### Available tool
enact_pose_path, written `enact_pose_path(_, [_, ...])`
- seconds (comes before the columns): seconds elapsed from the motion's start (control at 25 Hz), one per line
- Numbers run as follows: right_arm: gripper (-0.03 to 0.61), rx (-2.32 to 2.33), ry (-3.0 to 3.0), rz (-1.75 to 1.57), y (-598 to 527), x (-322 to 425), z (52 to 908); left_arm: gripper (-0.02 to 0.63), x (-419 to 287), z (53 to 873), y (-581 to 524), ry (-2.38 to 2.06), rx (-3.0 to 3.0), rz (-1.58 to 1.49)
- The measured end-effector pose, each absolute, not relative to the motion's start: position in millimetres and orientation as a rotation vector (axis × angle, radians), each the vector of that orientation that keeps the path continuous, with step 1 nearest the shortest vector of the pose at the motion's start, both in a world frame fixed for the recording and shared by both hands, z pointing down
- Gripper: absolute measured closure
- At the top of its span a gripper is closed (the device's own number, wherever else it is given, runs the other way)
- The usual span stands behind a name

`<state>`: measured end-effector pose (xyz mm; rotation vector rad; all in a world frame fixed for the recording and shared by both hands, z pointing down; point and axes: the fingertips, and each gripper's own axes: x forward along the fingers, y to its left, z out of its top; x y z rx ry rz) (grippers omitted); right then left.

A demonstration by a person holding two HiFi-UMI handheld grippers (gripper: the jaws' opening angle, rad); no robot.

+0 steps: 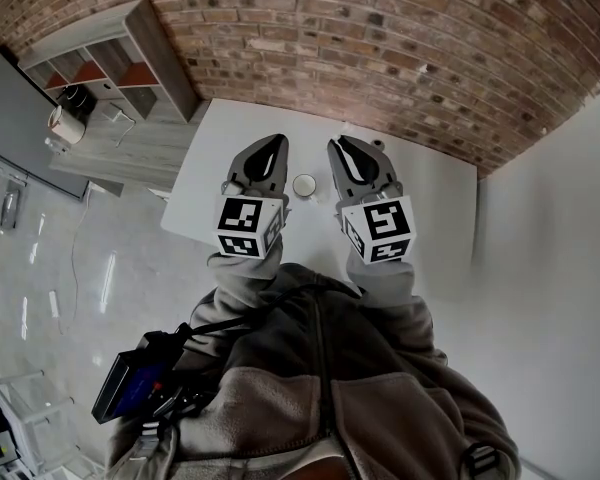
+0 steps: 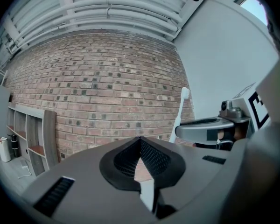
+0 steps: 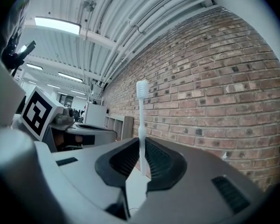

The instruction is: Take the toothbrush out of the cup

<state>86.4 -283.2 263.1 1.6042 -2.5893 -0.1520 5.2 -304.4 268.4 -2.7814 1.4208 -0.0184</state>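
**Toothbrush standing upright in the right gripper's pinch, clear of the cup**

Toothbrush is running nearly vertical. Its long axis is pointing up and down, with the bristle head at the top against the brick wall and the ceiling, and the handle going down between the jaws. The right gripper is clenching it low on the white handle, its two dark pads pressing the shaft from either side. The short lower end is poking out beneath the pads over the pale table.

From the left gripper view the same toothbrush is rising out of the right gripper at the right of the scene. It is leaning slightly there, with its head up beside the white side wall.

The left gripper is holding nothing, and its jaws are meeting at the tips with only brick and table showing past them.

In the head view both grippers are hovering side by side over the white table, the left gripper at the left and the right gripper at the right. The cup is standing upright on the table between them, just beside each and touching neither. The brush is too small to make out in that view. A shelf unit is standing against the brick wall at the far left.
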Motion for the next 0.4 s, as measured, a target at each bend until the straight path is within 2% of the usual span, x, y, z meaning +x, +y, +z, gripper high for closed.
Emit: enact_pose_path(0.4, [0.538, 1.616, -2.581, -0.136, -283.5, 87.7, 268.7, 0.609, 0.5, 272.6, -305.3, 1.436, -2.783, -0.020])
